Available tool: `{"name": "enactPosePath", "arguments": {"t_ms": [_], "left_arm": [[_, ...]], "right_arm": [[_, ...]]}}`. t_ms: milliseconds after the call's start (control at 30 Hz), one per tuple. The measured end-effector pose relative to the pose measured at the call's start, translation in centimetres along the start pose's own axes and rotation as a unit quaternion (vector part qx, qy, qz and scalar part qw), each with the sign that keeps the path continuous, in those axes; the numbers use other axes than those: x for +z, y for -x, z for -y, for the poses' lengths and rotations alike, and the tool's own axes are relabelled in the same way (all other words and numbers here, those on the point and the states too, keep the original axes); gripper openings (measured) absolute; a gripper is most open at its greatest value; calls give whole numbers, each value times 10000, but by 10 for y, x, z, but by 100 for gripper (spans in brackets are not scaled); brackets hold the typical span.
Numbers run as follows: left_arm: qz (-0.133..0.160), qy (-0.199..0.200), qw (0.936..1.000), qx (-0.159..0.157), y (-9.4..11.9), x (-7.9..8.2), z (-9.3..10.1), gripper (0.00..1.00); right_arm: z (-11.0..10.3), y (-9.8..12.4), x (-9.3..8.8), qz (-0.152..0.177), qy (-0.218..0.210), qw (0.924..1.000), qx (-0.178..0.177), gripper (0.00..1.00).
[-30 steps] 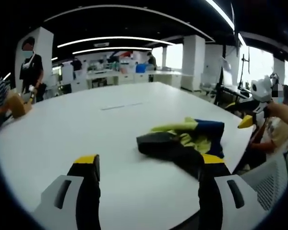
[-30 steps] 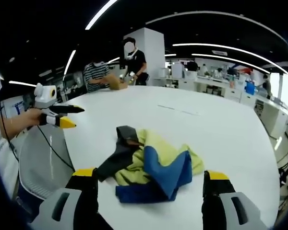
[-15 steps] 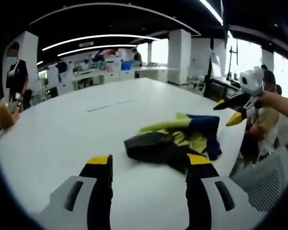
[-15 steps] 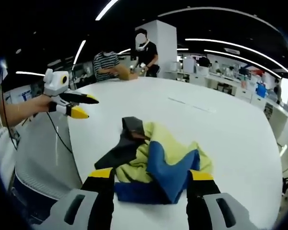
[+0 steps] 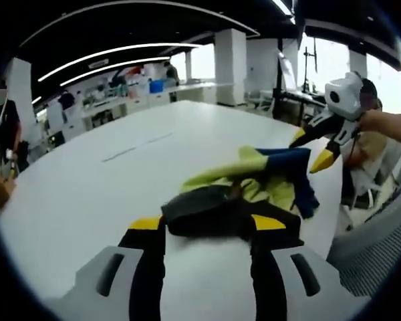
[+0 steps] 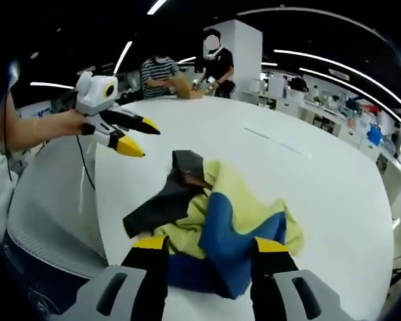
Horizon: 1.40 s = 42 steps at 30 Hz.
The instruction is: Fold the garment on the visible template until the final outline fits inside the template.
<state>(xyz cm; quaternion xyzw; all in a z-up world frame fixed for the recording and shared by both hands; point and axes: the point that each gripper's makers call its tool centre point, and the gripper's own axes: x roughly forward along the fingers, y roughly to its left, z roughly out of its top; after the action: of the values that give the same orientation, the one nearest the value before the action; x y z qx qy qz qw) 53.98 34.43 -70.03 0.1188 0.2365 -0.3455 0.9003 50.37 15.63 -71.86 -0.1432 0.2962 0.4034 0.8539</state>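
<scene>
The garment (image 5: 254,184), a crumpled heap of yellow, blue and black cloth, lies near the edge of the white table (image 5: 87,180). My left gripper (image 5: 207,224) is open, and its jaws stand on either side of the heap's black part (image 5: 207,207). In the right gripper view the garment (image 6: 217,207) lies just ahead, and my right gripper (image 6: 210,244) is open with the blue fold (image 6: 220,234) between its jaws. The right gripper (image 5: 314,147) hangs above the heap's far side. The left gripper (image 6: 137,136) hovers open to the left of the heap.
A faint thin line (image 5: 137,144) is marked on the table top. Grey mesh chair backs (image 6: 47,200) (image 5: 374,247) stand at the table edge by the heap. Two people (image 6: 164,73) are at the table's far end. Desks and pillars (image 5: 230,57) stand behind.
Both cameras have come closer to the garment. Each gripper's jaws have narrowed and now flank the cloth. The garment itself lies about as before.
</scene>
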Motion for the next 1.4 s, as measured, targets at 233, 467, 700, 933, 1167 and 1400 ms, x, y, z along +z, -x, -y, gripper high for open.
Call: {"name": "enactPosePath", "arguments": {"t_ms": [233,467,700,933,1167,1400], "left_arm": [[-224,-172,9994,-203,-24,-8,0,38],[-356,-375,9983,-266,-39,-13,-2,37],[-599,-1127,9916,-223,-57,-23,-8,29],[-589,-1241,9902,-260,-72,-22,-7,25],[-533,-1477,9870,-350,-82,-17,1,23],[-485,-1289,9894,-451,-84,-11,6,0]], "right_arm": [[5,-8,-3,-134,210,9997,16,39],[9,-14,-5,-221,308,9992,81,32],[7,-20,-7,-281,301,9990,188,30],[9,-22,-11,-388,361,9984,186,27],[12,-23,-11,-407,471,9980,91,21],[16,-19,-4,-246,451,9987,27,0]]}}
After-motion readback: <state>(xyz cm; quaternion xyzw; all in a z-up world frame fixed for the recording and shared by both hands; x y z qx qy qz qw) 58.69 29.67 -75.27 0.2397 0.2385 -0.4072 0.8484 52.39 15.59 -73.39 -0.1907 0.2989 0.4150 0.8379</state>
